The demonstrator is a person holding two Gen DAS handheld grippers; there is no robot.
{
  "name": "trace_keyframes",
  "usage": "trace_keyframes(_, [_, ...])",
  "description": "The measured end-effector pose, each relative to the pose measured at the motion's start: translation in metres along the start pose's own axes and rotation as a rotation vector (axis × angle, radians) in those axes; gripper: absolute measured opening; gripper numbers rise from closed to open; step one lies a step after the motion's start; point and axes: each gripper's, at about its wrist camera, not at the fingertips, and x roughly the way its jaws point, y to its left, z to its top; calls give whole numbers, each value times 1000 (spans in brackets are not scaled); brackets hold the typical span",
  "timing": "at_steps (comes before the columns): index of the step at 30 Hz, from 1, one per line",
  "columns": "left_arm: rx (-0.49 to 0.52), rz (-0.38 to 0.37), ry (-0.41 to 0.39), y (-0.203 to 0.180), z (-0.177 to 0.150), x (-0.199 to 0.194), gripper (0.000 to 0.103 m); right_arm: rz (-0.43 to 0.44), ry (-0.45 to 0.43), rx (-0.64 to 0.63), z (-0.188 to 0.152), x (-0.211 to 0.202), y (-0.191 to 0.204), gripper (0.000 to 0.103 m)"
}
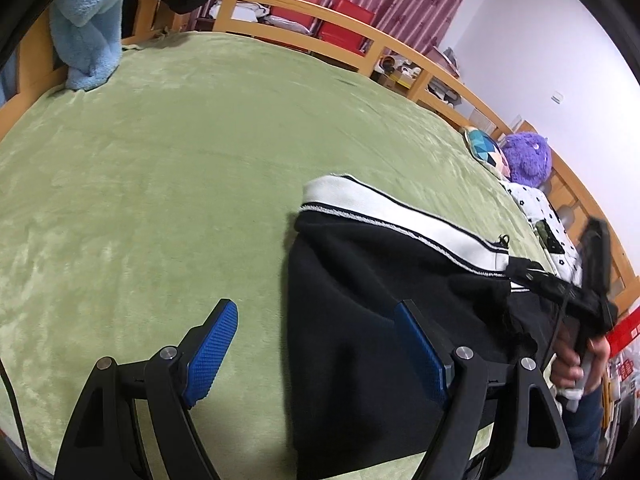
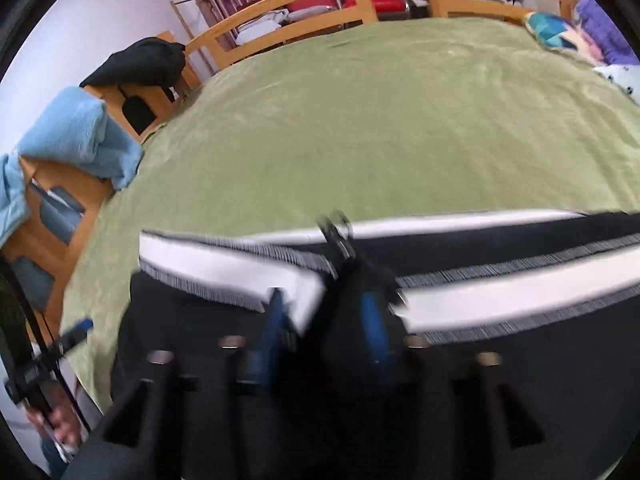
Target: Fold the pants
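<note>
Blue-padded fingers of the left gripper [image 1: 316, 354] stand wide apart at the bottom of the left wrist view, nothing pinched: left pad [image 1: 210, 350] over bare green bedspread [image 1: 168, 184], right pad over the black fabric of the pants [image 1: 360, 300]. Pants edge runs between the two fingers, so the gripper straddles that edge; contact with the cloth cannot be told. Pants are black with a white side stripe [image 1: 400, 212] trimmed in grey ribbing, lying on the near part of the bed and running off to the right. Right gripper [image 2: 326, 332] is motion-blurred in its own view, fingers partly apart, over the pants where the white stripe [image 2: 248, 268] breaks at a fold. Black cloth and a corner of the stripe sit between the pads, but the blur hides whether they press on it. A small dark clip or zipper pull [image 2: 338, 236] sits just beyond the fingertips. In the left wrist view the right gripper appears at far right, held by a hand [image 1: 576, 364]. Light blue blanket [image 1: 86, 24] hangs on the wooden bed frame [image 1: 352, 40]; purple plush toy [image 1: 526, 158] at the far right edge.
</note>
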Motion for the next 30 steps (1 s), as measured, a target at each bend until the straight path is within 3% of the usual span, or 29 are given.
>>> trace_keyframes(2, [4, -7, 4, -2, -3, 1, 80, -3, -41, 14, -23, -22, -5, 54])
trace_keyframes(6, [5, -15, 13, -4, -9, 1, 80, 76, -73, 21, -61, -51, -3, 54])
trace_keyframes(8, [3, -24, 19, -5, -11, 1, 80, 109, -69, -18, -80, -53, 8, 55])
trace_keyframes(10, [2, -31, 27, -7, -15, 1, 80, 81, -27, -63, -89, -40, 19, 53])
trace_keyframes(13, [3, -25, 56, -9, -19, 4, 80, 22, -18, -135, -96, -31, 34, 14])
trace_keyframes(17, [8, -43, 37, -11, -23, -9, 80, 210, -170, -7, -99, -90, 8, 11])
trace_keyframes(19, [3, -66, 27, -11, -24, -14, 80, 219, -185, 7, -106, -104, 0, 10])
trace_keyframes(20, [1, -69, 31, -12, -25, -13, 80, 194, -175, 2, -110, -103, -1, 10])
trace_keyframes(24, [9, -60, 77, -15, -29, 3, 80, 114, 31, -25, -130, -52, -1, 13])
trace_keyframes(27, [27, 14, 143, -16, -36, 23, 80, 104, 14, -56, -132, -59, 2, 23])
trace_keyframes(29, [28, 28, 181, -14, -41, 33, 80, 126, -29, -62, -124, -76, 5, 45])
trace_keyframes(30, [27, 27, 200, -13, -44, 38, 80, 126, -78, -73, -117, -86, 9, 50])
